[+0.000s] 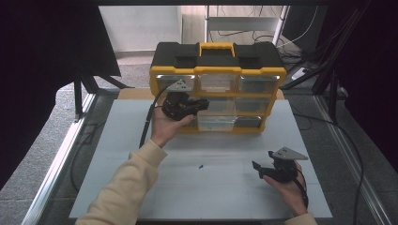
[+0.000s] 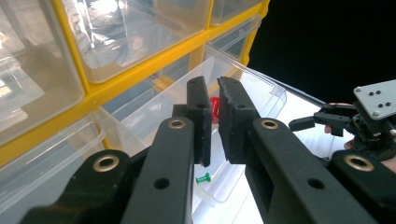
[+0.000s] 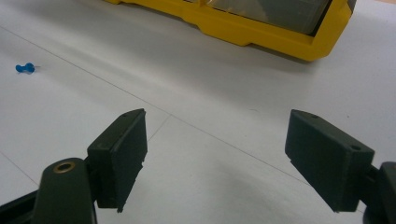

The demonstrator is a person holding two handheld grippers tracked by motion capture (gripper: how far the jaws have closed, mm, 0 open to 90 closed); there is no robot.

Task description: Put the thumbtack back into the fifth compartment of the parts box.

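We hold the left gripper [image 2: 212, 123] over the pulled-out drawer [image 2: 261, 93], jaws nearly closed with a narrow gap; a red pin [image 2: 215, 108] shows between them, grip uncertain. Likely dropping it beside the green pin [image 2: 203, 178]. Right gripper [image 1: 267, 165] rests wide open, empty, near the blue pin [image 3: 24, 68] on the table [image 3: 196, 93].

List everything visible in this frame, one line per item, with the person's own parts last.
Drawer organiser: 1, yellow and black, far side of table.
Pulled-out drawer: 1, clear, bottom row middle.
Pushpins: red between the left tool's jaws over the drawer; green inside it; blue on the table.
Table: 1, white.
Left tool: black, nearly closed around the red pin.
Right tool: black, open, low over the table.
Hands: left, right.
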